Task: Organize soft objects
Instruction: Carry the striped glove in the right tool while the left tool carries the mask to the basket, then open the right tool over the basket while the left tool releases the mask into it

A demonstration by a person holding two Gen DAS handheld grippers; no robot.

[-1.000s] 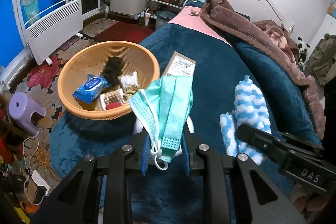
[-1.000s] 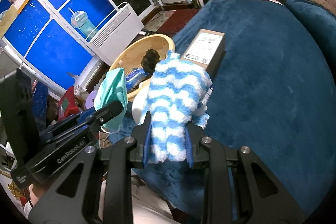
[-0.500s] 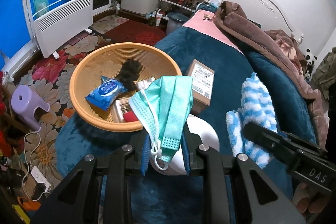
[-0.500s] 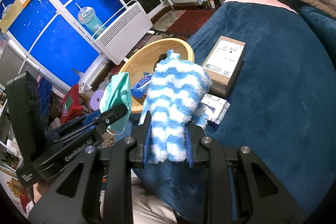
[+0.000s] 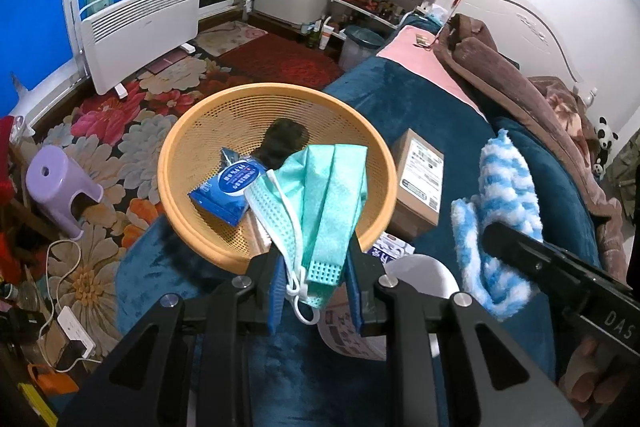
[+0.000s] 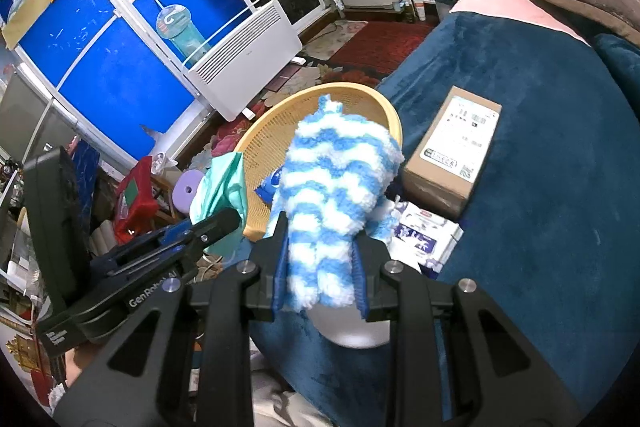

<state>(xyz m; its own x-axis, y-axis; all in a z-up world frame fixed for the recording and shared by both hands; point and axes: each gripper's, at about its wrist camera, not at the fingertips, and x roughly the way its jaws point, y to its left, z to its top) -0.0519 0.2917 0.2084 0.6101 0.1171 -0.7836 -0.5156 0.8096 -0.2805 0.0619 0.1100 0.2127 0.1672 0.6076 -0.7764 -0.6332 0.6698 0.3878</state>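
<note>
Between the left tool's point(image 5: 316, 291) fingers hangs the mask point(image 5: 320, 195) (pinched).

You've got a cardboard box point(image 5: 420, 183) lying flat on the blue bedspread point(image 5: 432, 115), a white panel heater point(image 5: 140, 23) up at 10 o'clock against the window, a purple stool point(image 5: 60, 187) at 9 on the floral rug point(image 5: 132, 123), and a brown blanket point(image 5: 520, 99) heaped at 2.

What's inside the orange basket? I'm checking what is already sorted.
In the orange basket: a blue wipes pack and a dark fuzzy item. The held mask covers the rest.
</note>
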